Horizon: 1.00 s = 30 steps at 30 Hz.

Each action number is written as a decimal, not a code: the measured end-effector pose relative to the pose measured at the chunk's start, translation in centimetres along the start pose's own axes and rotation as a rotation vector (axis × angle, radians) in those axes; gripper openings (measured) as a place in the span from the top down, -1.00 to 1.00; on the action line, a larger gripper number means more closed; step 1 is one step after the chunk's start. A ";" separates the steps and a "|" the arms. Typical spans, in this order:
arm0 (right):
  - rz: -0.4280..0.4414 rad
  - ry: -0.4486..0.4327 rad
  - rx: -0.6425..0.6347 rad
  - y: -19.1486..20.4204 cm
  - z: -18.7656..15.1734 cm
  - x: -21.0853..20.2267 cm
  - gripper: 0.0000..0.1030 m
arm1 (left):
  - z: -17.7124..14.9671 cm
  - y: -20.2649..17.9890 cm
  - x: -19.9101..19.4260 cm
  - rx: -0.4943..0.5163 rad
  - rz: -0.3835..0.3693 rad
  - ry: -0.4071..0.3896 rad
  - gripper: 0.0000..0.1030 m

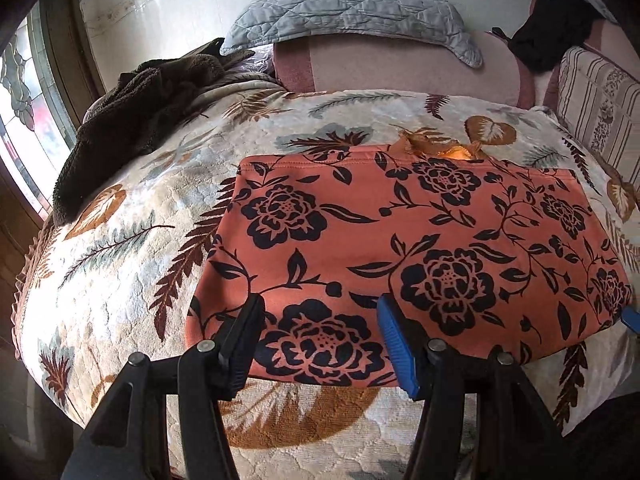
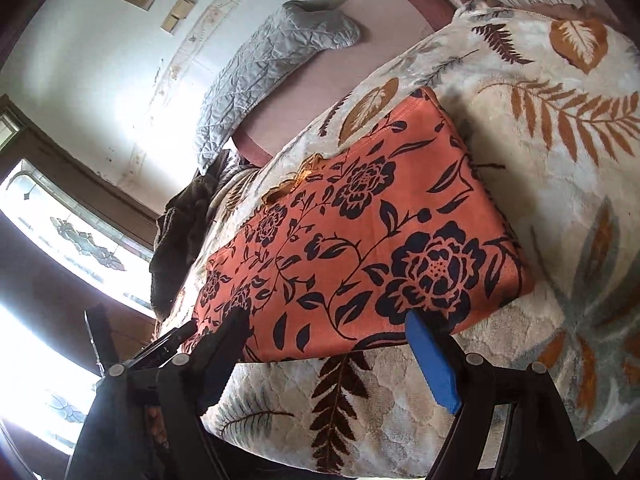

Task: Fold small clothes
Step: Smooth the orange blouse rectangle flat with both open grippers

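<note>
Between my matt black plastic fingers (image 1: 244,340), one faced with a ribbed blue pad (image 1: 396,344) and pinned by dull metal rivets, lies the smooth, faintly sheeny orange cloth garment with black flowers (image 1: 400,240) on a plush, quilted leaf-print cream blanket (image 1: 120,280), beyond it a stitched grey quilted pillow (image 1: 344,12).

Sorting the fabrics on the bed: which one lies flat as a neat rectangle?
The orange floral garment, in front of both grippers. The brown fleece lies crumpled by the window.
</note>
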State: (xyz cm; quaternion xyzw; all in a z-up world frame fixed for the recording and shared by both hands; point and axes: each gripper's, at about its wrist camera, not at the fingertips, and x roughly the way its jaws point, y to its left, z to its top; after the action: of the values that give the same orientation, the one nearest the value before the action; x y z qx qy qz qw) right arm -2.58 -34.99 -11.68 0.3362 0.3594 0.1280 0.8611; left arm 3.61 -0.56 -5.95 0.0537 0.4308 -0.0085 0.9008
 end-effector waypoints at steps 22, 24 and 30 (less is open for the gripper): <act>0.012 0.024 0.242 -5.8 0.8 0.9 -0.61 | 0.1 -3.2 2.6 -0.010 0.021 0.065 -0.15; 0.026 0.017 0.290 -6.6 1.1 1.0 -0.61 | 0.2 -3.5 3.1 -0.006 0.015 0.078 -0.15; 0.015 0.018 0.297 -6.5 1.5 1.5 -0.63 | 0.1 -3.7 3.7 -0.010 0.011 0.086 -0.15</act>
State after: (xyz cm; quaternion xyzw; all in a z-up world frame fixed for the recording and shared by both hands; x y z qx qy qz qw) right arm -0.55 -39.87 -16.11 0.4613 0.3796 0.0829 0.7976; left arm 5.77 -4.18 -9.14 0.0518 0.4689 0.0012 0.8817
